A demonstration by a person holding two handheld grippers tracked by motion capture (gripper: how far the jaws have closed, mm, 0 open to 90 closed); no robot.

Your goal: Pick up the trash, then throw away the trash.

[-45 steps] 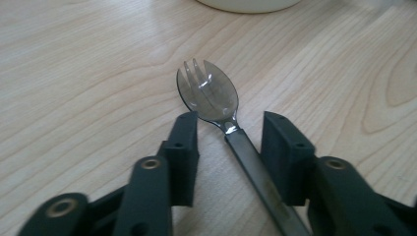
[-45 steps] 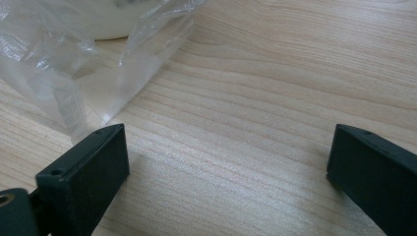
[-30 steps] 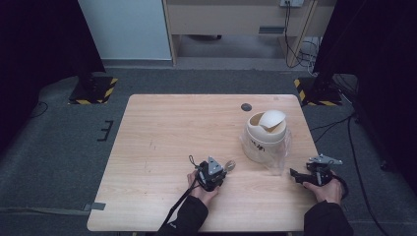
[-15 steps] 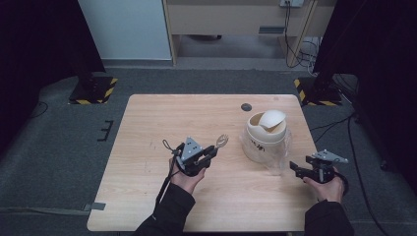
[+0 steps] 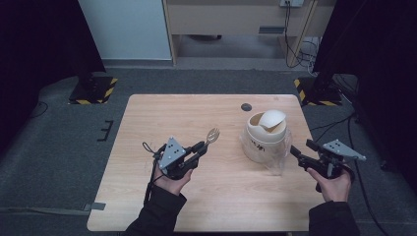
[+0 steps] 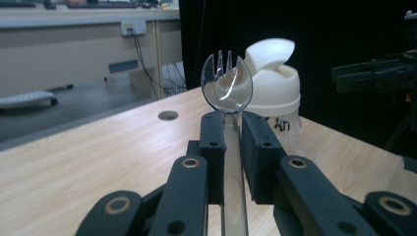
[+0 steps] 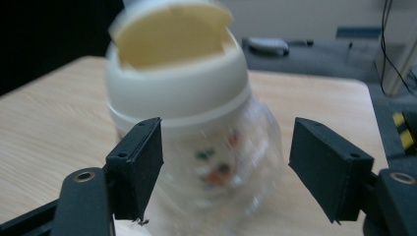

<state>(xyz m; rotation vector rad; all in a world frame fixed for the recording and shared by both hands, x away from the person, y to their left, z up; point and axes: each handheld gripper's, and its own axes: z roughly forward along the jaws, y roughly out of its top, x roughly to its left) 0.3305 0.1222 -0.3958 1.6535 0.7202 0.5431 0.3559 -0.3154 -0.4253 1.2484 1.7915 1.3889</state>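
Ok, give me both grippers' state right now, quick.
Left gripper: shut on the clear plastic spork, held by its handle.
Right gripper: open, jaws just been closing, nothing gripped; the white bin stands beyond them.

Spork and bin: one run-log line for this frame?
left gripper: shut on clear spork | right gripper: open, jaws just closing, nothing gripped | swing-lid bin: upright on table, between grippers

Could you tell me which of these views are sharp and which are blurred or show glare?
High view: evenly lit, sharp, dark surroundings. Left gripper view: crisp, with glare on the clear spork. Right gripper view: the bin is smeared and soft.
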